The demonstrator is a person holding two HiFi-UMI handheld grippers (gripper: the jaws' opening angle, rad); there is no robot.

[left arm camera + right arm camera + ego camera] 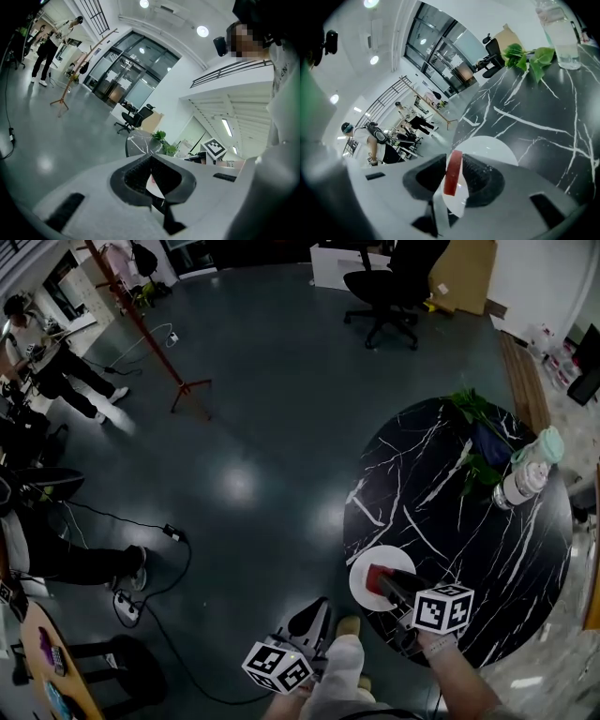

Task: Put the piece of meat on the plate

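Observation:
A white plate (361,589) lies near the front-left rim of the black marble table (469,531). My right gripper (386,585) reaches over it, shut on the piece of meat (379,575), a flat red slab. In the right gripper view the piece of meat (453,172) stands on edge between the pads of my right gripper (454,156), just above the plate (497,147). My left gripper (311,620) hangs over the floor left of the table, holding nothing. In its own view my left gripper (150,158) has its tips together, and the plate (154,186) shows through the gap behind them.
A clear water bottle (525,472) and a leafy green plant (476,439) stand at the table's far side. An office chair (389,287) and a coat stand (141,329) are on the grey floor; people and cables (141,592) are at the left.

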